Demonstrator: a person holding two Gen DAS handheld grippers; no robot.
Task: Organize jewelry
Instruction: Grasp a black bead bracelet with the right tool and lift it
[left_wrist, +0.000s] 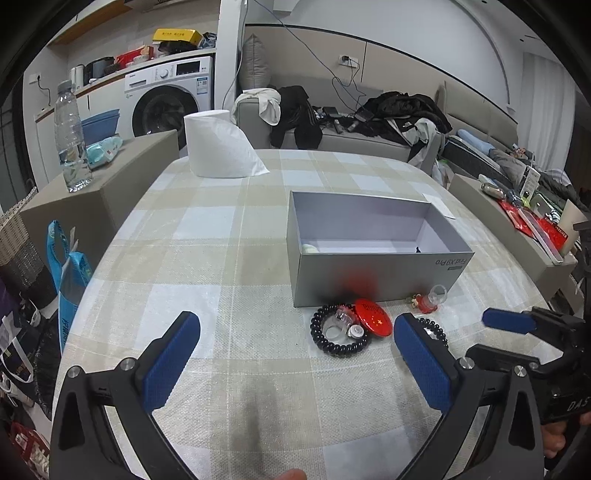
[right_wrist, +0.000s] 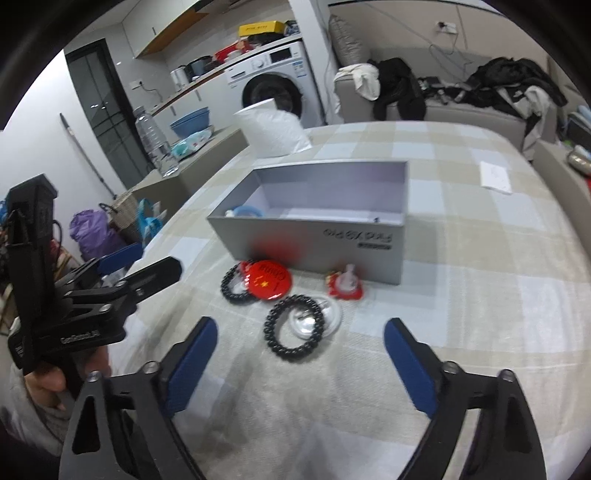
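Here the right gripper (right_wrist: 300, 345) hangs with its jaws wide and nothing between the pads, pointed down at the checked tablecloth (right_wrist: 461, 295). In the right wrist view a black bead bracelet (right_wrist: 293, 326) lies at twelve o'clock just ahead of the fingertips, overlapping a clear round piece (right_wrist: 327, 314). A second bead bracelet (right_wrist: 236, 284) sits at eleven o'clock, tucked partly under a red round badge (right_wrist: 269, 282), and a small red-and-clear trinket (right_wrist: 345, 284) rests at one o'clock. All four lie close against the near wall of the open grey box (right_wrist: 317, 240), which already holds a pale item or two in its left end.

The left gripper (left_wrist: 295, 345) is likewise wide open and empty, its pads hovering at six o'clock from the jewelry cluster.

The step in hand looks like picking the nearest bracelet. To do it well, I would lower the right pads so one lands inside the ring and one outside, pinching a single arc of beads rather than spanning the whole loop. Approach steeply, so the clear piece beneath is not dragged along. Keep the left gripper clear of the path to the box.
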